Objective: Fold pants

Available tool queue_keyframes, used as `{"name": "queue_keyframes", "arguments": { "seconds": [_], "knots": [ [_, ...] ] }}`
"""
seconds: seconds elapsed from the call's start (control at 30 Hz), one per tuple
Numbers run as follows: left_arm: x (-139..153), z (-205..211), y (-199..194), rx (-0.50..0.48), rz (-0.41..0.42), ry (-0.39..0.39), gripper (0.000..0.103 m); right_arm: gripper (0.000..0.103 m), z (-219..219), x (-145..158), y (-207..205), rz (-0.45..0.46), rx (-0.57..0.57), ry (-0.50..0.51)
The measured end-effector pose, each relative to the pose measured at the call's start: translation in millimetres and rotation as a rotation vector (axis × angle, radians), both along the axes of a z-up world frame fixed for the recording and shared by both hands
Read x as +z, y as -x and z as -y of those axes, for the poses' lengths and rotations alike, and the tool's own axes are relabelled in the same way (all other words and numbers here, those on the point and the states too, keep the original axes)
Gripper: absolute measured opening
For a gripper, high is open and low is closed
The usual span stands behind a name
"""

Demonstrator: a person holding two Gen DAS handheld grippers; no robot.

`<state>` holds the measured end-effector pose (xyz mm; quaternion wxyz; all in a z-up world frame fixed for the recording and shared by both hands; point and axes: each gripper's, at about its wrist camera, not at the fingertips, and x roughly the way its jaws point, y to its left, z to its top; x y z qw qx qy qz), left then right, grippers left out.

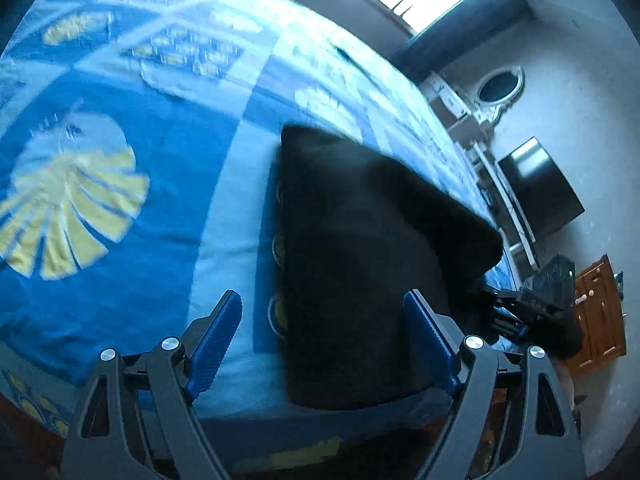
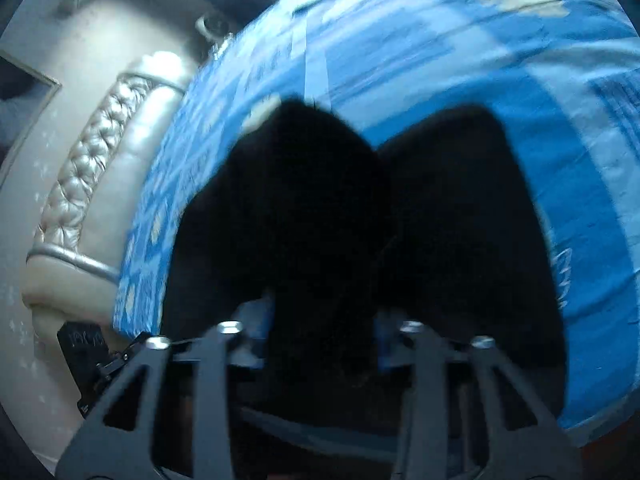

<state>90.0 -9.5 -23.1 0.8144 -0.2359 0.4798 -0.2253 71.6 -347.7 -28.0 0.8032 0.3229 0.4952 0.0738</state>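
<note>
My left gripper [image 1: 322, 344] hangs spread wide at the frame's bottom, nothing between its blue pads — the black pants [image 1: 360, 248] lie folded just beyond on the blue bedspread [image 1: 132, 128]. My right gripper [image 2: 324, 332] pinches bunched pants cloth at lower centre; a tufted headboard [image 2: 84, 184] stands far left.

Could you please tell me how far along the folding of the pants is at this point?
Partly done, it seems: in the left wrist view the black pants lie on the blue bedspread as a fairly compact block. In hand: the right gripper appears closed on dark cloth, lifting it, while the left gripper is open over the near edge. Left: laying down the raised part and smoothing.
</note>
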Motion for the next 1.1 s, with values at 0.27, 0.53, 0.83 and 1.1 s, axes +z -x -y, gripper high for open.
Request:
{"name": "queue_keyframes", "arguments": {
  "seconds": [0.27,0.53,0.83,1.1],
  "knots": [
    [0.0,-3.6,0.9,0.018,0.003,0.012,0.083,0.012,27.3,39.5,17.2,0.116,0.010,-0.093],
    [-10.2,11.9,0.2,-0.023,-0.021,0.029,0.083,0.012,67.4,31.7,42.0,0.072,-0.033,-0.039],
    [-18.1,24.0,0.8,-0.047,-0.024,0.010,0.083,0.012,90.2,3.6,50.2,0.042,-0.083,-0.076],
    [-18.8,17.3,0.4,-0.023,-0.044,0.033,0.083,0.014,90.3,8.5,48.9,0.058,-0.089,-0.069]
  ]
}}
